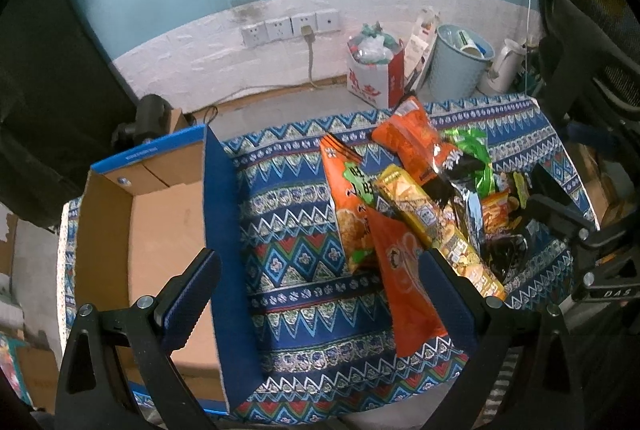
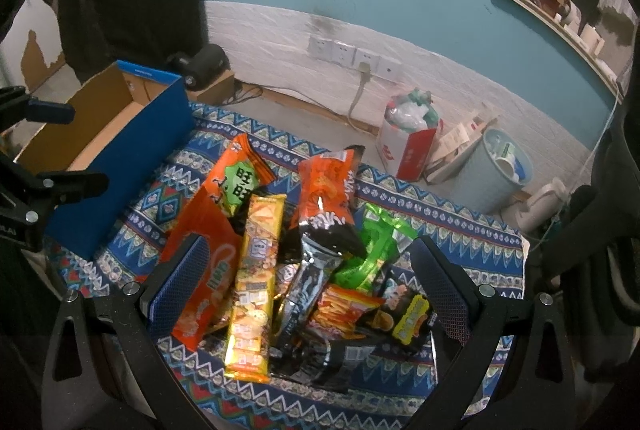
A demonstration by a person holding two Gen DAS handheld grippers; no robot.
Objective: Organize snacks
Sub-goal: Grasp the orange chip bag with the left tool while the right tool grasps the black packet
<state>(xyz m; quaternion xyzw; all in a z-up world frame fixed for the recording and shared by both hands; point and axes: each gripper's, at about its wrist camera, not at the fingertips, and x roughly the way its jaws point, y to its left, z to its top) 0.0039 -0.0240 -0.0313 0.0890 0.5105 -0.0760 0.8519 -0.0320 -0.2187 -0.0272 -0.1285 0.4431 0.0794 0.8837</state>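
Left wrist view: blue-sided cardboard box [image 1: 160,230] sitting empty; heap of foil snack packets [image 1: 416,206] lying unsorted on patterned-cloth bench [image 1: 304,262]. Left gripper [image 1: 320,294], right gripper [image 2: 310,286] hovering, fingers apart, holding nothing. Sorting seemingly unstarted.

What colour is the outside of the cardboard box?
Blue, with a plain brown inside; the box shows best in the right wrist view.

the orange-and-green snack bag [image 2: 236,182] carries big black characters "旺旺" on its green patch. the red-and-white paper bag [image 1: 374,82] by the wall has red characters on its white side, too bent to read. a black gripper frame [image 1: 608,292] at the right of the left wrist view bears the letters "das". print on the yellow pack [image 2: 254,294] and the other wrappers is too small to read.
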